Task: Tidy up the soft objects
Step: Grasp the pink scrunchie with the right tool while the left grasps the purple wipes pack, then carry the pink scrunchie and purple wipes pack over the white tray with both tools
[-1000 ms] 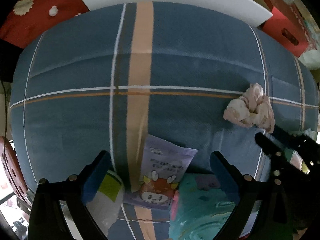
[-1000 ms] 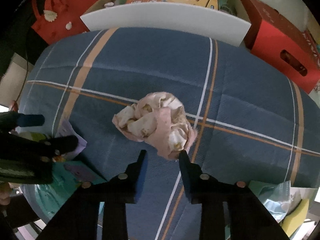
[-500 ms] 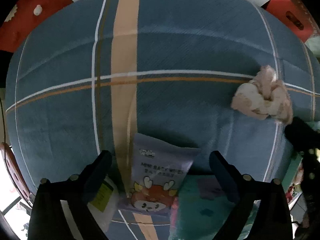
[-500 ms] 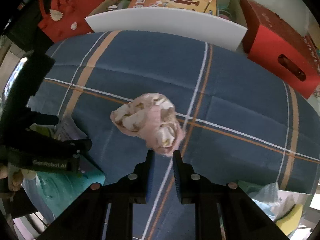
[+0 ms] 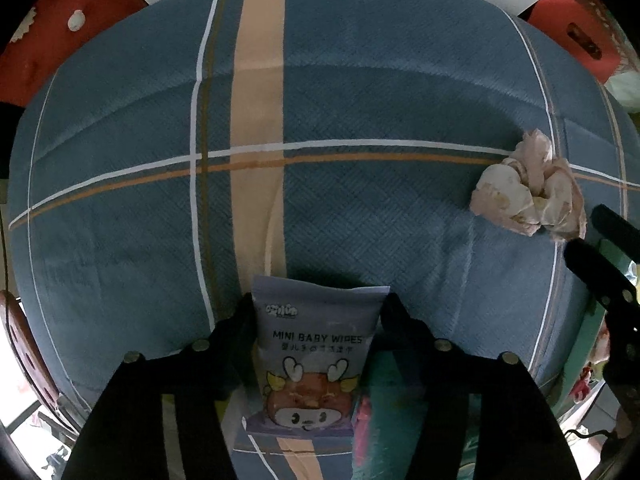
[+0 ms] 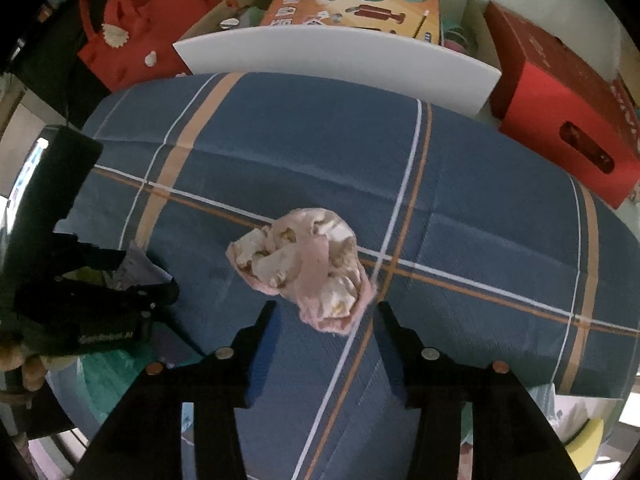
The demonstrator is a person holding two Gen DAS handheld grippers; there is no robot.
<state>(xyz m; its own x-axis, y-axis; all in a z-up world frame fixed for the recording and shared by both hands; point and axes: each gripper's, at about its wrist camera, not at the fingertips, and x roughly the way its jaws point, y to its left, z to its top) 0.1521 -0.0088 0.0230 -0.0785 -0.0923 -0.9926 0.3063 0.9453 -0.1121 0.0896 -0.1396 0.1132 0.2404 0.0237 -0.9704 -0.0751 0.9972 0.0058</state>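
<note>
My left gripper [image 5: 318, 308] is shut on a purple pack of mini baby wipes [image 5: 314, 360], held upright between its fingers over the near edge of a blue plaid cloth [image 5: 340, 100]. A crumpled pink cloth [image 5: 528, 192] lies on the plaid cloth at the right. In the right wrist view that pink cloth [image 6: 304, 264] lies just past my right gripper [image 6: 326, 312], which is open and empty, its fingers to either side of the cloth's near edge. The left gripper [image 6: 132, 280] with the wipes shows at the left there.
A white board [image 6: 336, 60] stands along the far edge of the plaid cloth. A red box [image 6: 560, 120] sits at the back right, a red bag [image 6: 132, 28] at the back left. A teal item [image 5: 400, 412] lies under the left gripper.
My left gripper has closed on the baby wipes pack. My right gripper has opened from nearly shut, with the pink cloth lying just ahead of its fingers.
</note>
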